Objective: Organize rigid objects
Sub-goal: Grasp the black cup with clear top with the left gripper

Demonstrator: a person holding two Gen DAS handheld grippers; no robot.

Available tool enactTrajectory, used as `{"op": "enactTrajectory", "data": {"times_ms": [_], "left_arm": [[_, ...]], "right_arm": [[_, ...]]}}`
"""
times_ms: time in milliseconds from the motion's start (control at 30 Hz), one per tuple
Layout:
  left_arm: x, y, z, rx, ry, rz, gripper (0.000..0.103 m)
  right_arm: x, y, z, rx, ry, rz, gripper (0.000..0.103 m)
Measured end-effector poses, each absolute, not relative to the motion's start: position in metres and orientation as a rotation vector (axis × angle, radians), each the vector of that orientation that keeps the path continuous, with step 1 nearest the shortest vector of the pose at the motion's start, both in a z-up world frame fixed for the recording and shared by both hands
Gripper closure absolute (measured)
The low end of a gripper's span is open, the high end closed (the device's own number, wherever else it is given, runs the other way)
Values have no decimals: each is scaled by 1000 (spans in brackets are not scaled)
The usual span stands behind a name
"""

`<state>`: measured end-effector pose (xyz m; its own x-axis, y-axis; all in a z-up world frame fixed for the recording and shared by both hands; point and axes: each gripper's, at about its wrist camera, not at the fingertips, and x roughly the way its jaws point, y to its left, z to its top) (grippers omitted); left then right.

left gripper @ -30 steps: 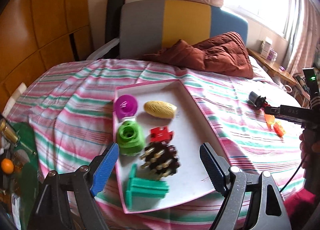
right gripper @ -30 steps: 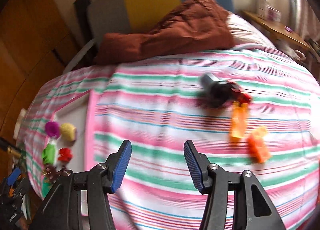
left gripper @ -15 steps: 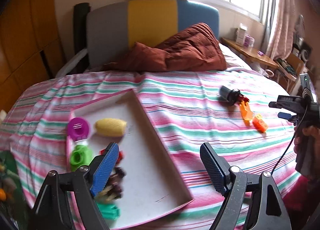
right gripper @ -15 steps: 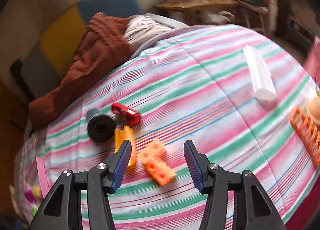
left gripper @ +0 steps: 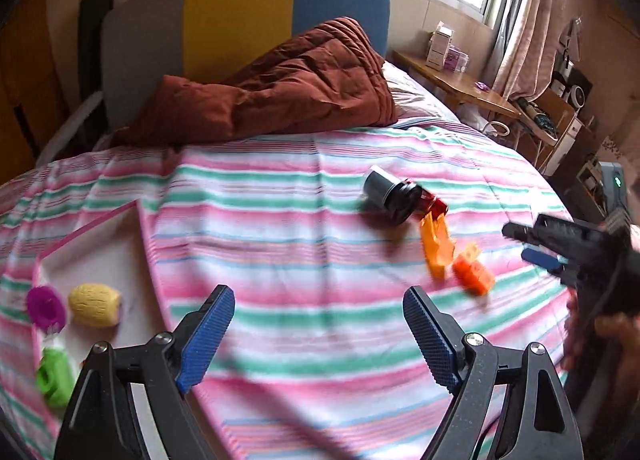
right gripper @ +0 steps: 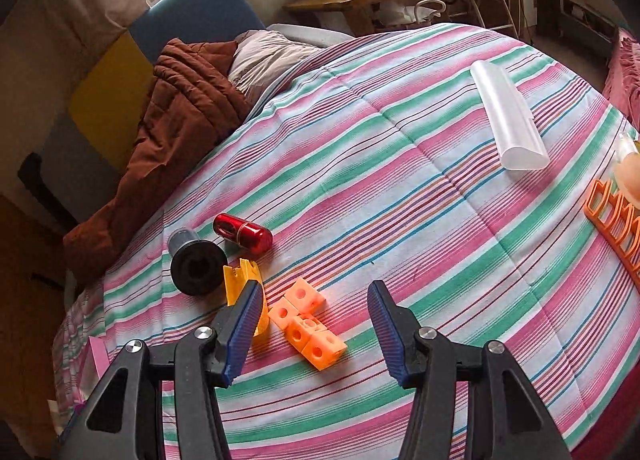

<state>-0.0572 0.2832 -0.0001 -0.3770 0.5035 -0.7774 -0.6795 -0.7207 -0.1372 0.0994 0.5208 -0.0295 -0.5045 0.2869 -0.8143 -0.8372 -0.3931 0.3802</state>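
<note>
On the striped bedspread (right gripper: 400, 164) a small cluster of loose toys lies apart from the pink-rimmed tray (left gripper: 144, 236) at the near left, which already holds a yellow oval piece (left gripper: 95, 305), a purple disc (left gripper: 45, 306) and a green piece (left gripper: 52, 378). The right gripper (right gripper: 312, 324) hangs just above the orange cube block (right gripper: 308, 322), its jaws partly apart and empty, the block lying on the bed between and slightly beyond the blue pads. Just to the left sit a yellow slotted piece (right gripper: 240, 280), a black and grey cylinder (right gripper: 196, 262) and a red capsule (right gripper: 242, 233). The left gripper (left gripper: 320, 336) is over bare bedspread between tray and cluster, nothing between its jaws, which are opening wide. The step looks like picking up the cube block. To do it well, the right gripper should drop straight down, centre the pads on two flat opposite faces, and keep its left pad clear of the yellow piece, which lies touching or nearly so.
</note>
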Motion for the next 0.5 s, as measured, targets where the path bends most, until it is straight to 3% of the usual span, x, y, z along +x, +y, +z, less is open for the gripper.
{"op": "enactTrajectory", "data": {"times_ms": [500], "left_arm": [[-127,374,-36,-1304,39,1983,16]], "right_arm": [[97,522,-36,-897,1130,1967,48]]}}
